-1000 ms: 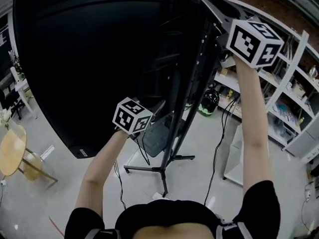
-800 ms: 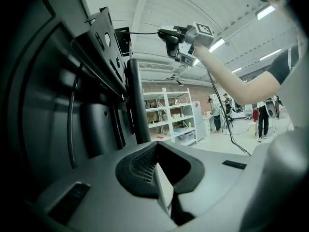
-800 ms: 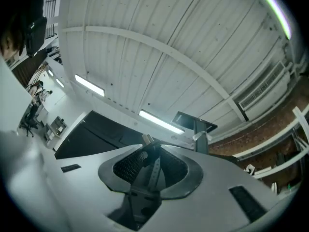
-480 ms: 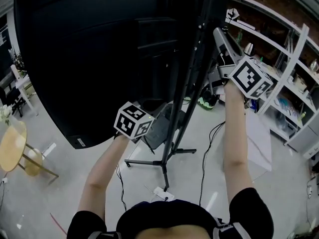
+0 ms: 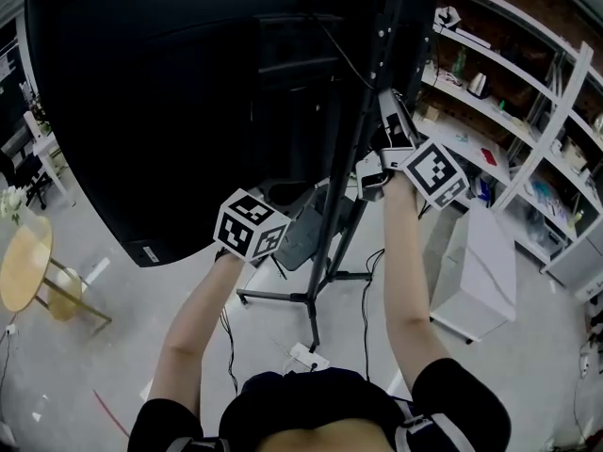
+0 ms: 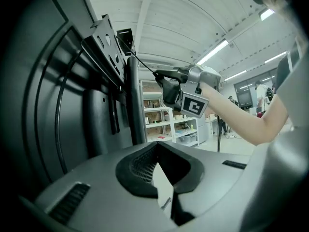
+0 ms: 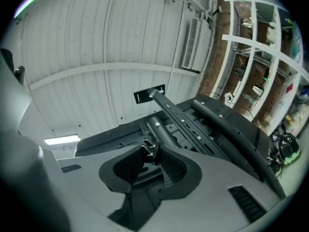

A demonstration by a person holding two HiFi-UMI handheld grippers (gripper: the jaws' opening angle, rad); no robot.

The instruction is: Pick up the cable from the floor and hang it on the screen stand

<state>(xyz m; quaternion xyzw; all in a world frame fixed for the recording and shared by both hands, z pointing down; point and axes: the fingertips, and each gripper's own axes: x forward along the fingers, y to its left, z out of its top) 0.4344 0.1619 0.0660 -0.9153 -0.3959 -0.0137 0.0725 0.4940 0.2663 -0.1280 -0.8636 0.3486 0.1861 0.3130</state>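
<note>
Its jaws having just been closing, the right gripper (image 7: 150, 153) is pinching the stiff plug end, likely the surest hold, of the light, floppy cable (image 6: 143, 65) trailing from the screen stand (image 6: 135, 105), while the left gripper (image 6: 161, 178) is hovering released and empty.

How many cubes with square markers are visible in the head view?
2. One cube is left of the stand pole, before the dark screen; the other cube is right of the pole, slightly higher. None seems hidden.
</note>
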